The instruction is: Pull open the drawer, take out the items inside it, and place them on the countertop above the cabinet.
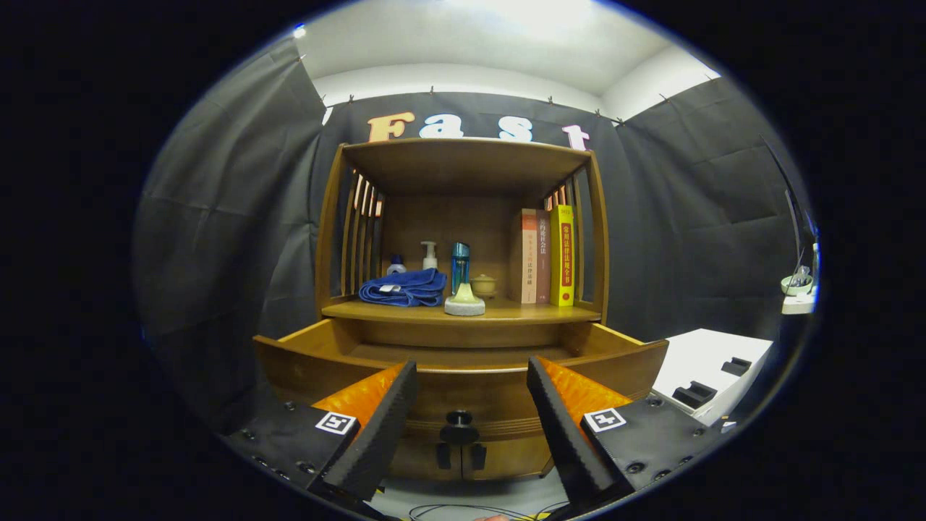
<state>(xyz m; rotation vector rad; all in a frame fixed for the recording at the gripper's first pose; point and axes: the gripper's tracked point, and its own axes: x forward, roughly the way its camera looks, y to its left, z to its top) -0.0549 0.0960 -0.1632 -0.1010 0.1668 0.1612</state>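
Gripper view shows you the drawer (463, 376) already pulled out of the wooden cabinet (463, 217), its front panel bowing toward you just beyond the fingertips, so the first step looks done. Your gripper (470, 434) hangs spread wide with nothing between the fingers; the dark knob (459, 418) on the drawer front sits in the gap, untouched by either finger. The countertop (463, 312) above the drawer carries a folded blue towel (405, 288), a pump bottle (429, 255), a blue bottle (460, 266), a pale round piece (464, 302) at its front edge, a small lidded jar (483, 285) and a few upright books (548, 257). Which of these came from the drawer you cannot tell from here. The drawer's floor is mostly hidden behind its own front panel, so whatever remains inside stays unseen, and you would judge the emptying unconfirmed. A white box (712, 373) sits beside the cabinet.
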